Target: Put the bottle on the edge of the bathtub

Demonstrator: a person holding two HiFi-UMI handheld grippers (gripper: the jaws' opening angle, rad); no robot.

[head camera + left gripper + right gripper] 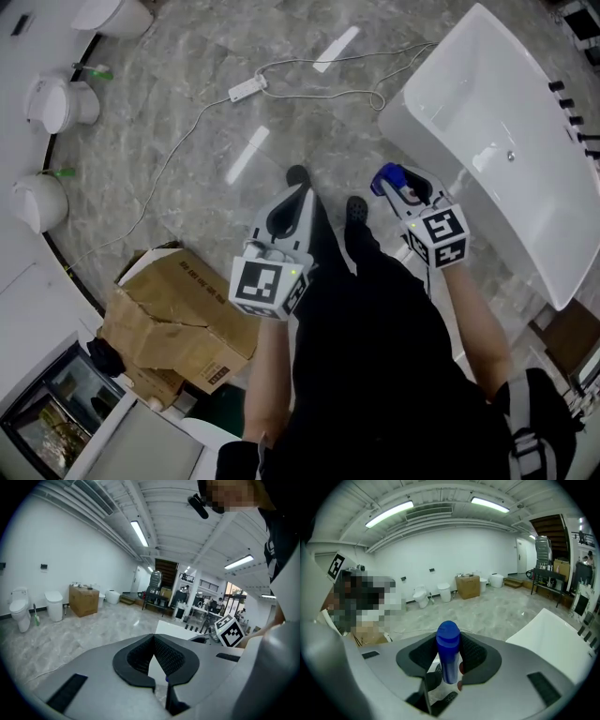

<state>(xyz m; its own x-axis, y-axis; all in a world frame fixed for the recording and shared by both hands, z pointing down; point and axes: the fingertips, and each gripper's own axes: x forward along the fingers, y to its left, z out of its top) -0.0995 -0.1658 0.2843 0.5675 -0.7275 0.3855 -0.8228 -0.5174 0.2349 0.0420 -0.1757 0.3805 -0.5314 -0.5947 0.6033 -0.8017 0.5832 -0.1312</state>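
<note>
My right gripper (397, 184) is shut on a blue bottle (387, 177) and holds it above the floor, just left of the white bathtub (487, 103). In the right gripper view the bottle (449, 660) stands upright between the dark pads (473, 654), its rounded cap above the jaws, with my right gripper (449, 645) closed round it. The bathtub (562, 641) lies to the right there. My left gripper (297, 187) hangs over the floor in front of the person's legs. Its jaws meet at the tips with nothing between them, as the left gripper view shows (153, 638).
Crumpled cardboard boxes (178, 319) sit at lower left. Toilets (56, 103) line the left wall. A power strip (247, 89) with a long cable lies on the marble floor ahead. Black taps (565, 98) stand along the tub's far side. The person's shoes (356, 208) are below the grippers.
</note>
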